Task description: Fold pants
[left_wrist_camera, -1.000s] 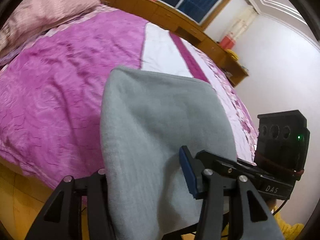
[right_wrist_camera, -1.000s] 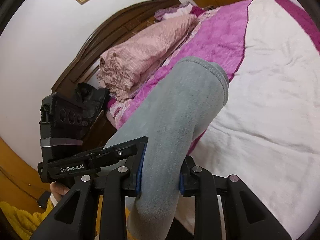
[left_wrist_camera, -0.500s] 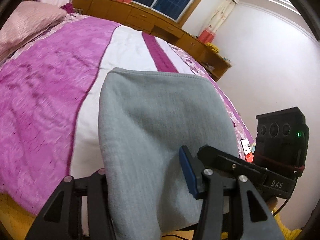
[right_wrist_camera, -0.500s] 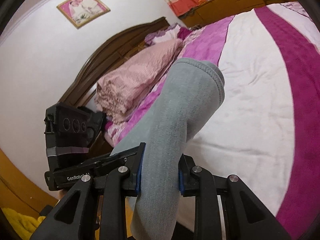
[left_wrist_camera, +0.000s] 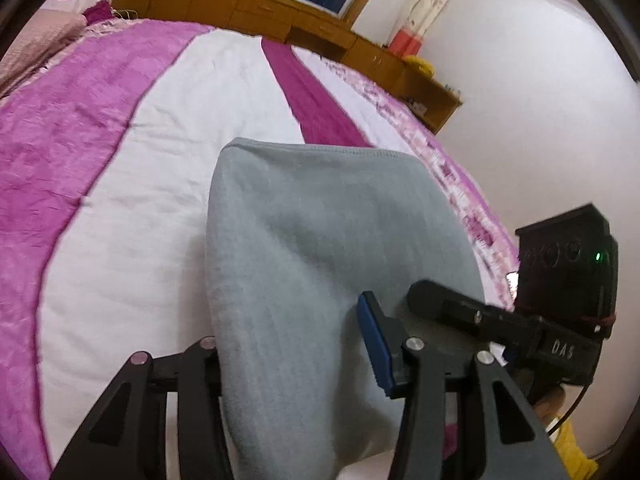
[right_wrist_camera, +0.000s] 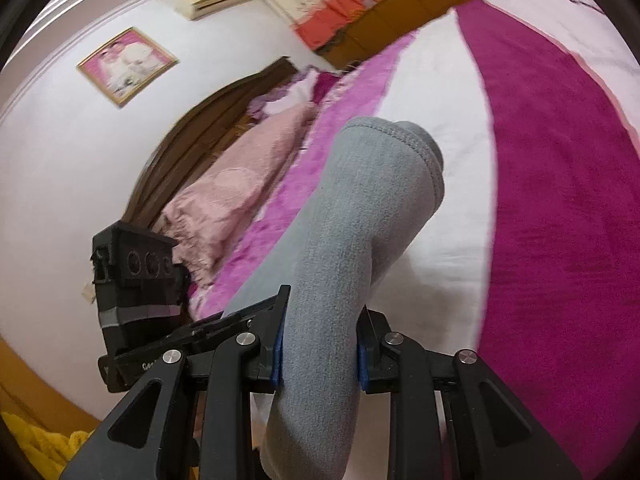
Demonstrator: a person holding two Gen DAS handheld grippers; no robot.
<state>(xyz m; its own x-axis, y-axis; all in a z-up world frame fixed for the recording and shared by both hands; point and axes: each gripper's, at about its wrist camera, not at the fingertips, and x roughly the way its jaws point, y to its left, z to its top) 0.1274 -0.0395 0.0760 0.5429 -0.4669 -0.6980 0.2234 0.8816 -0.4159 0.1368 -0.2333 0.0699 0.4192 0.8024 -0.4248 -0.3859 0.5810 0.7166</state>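
Observation:
The grey pants (left_wrist_camera: 320, 240) are bunched into a thick fold and held up over the bed (left_wrist_camera: 140, 200). In the left wrist view my left gripper (left_wrist_camera: 292, 336) is shut on one end of the fold. Its blue right pad (left_wrist_camera: 372, 344) presses the cloth, and the cloth hides the left finger. In the right wrist view my right gripper (right_wrist_camera: 320, 344) is shut on the other end of the pants (right_wrist_camera: 360, 220), both blue pads squeezing it. The hemmed edge (right_wrist_camera: 412, 140) sticks out ahead. Each view shows the other gripper's black body alongside.
The bed has a bedspread with purple, white and magenta bands (right_wrist_camera: 540, 160). Pink pillows (right_wrist_camera: 232, 192) lie by the dark wooden headboard (right_wrist_camera: 188, 140). Wooden cabinets (left_wrist_camera: 280, 4) run under the window on the far side. The white wall is close beside the bed.
Both grippers have carried the pants sideways along the bed, from over the purple part near the pillows to over the white and magenta bands. The grips look unchanged.

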